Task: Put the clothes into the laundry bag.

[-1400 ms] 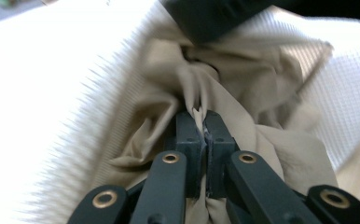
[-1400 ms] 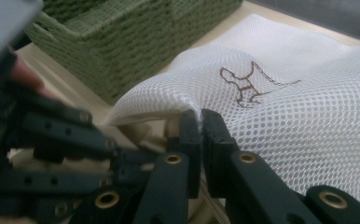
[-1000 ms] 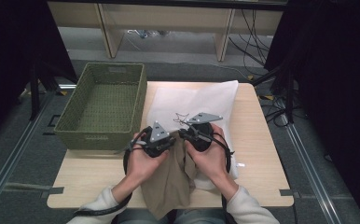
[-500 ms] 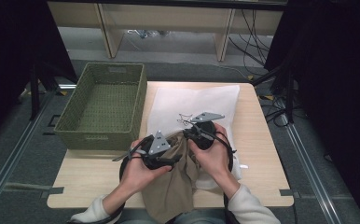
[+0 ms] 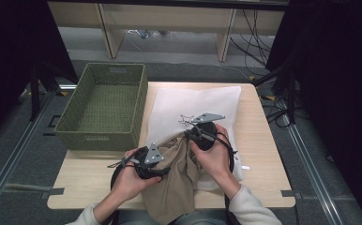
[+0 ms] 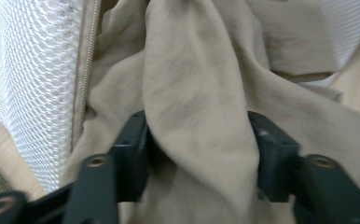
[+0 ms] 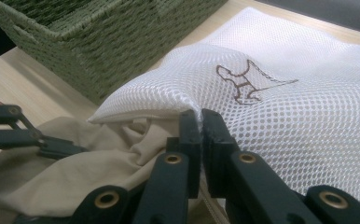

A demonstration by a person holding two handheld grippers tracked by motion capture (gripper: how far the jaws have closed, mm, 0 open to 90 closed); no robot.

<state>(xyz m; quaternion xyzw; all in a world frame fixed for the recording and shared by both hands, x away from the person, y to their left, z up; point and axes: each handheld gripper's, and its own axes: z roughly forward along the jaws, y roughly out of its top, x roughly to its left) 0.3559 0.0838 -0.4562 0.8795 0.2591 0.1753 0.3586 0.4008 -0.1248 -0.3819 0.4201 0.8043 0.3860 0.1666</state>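
A white mesh laundry bag (image 5: 198,103) with a small brown outline print lies on the wooden table. A beige garment (image 5: 174,187) spills from its near opening toward the table's front edge. My left gripper (image 5: 166,160) is shut on a thick fold of that garment (image 6: 192,84), which fills the gap between the jaws (image 6: 197,154). The bag's zipper edge and mesh (image 6: 33,70) lie to its left. My right gripper (image 5: 189,132) pinches the rim of the bag's opening (image 7: 285,102), jaws together on the mesh (image 7: 200,126). The left gripper (image 7: 52,144) rests on the garment (image 7: 89,172) farther off.
A green woven basket (image 5: 104,136) stands on the table's left half, touching the bag's left side, and its wall (image 7: 99,51) is close behind the right gripper. Bare tabletop (image 5: 90,173) lies in front of the basket. Floor rails and cables surround the table.
My left gripper has drawn back toward the front left with the garment, and more beige cloth now lies outside the bag. The right gripper has held its place on the bag's rim.
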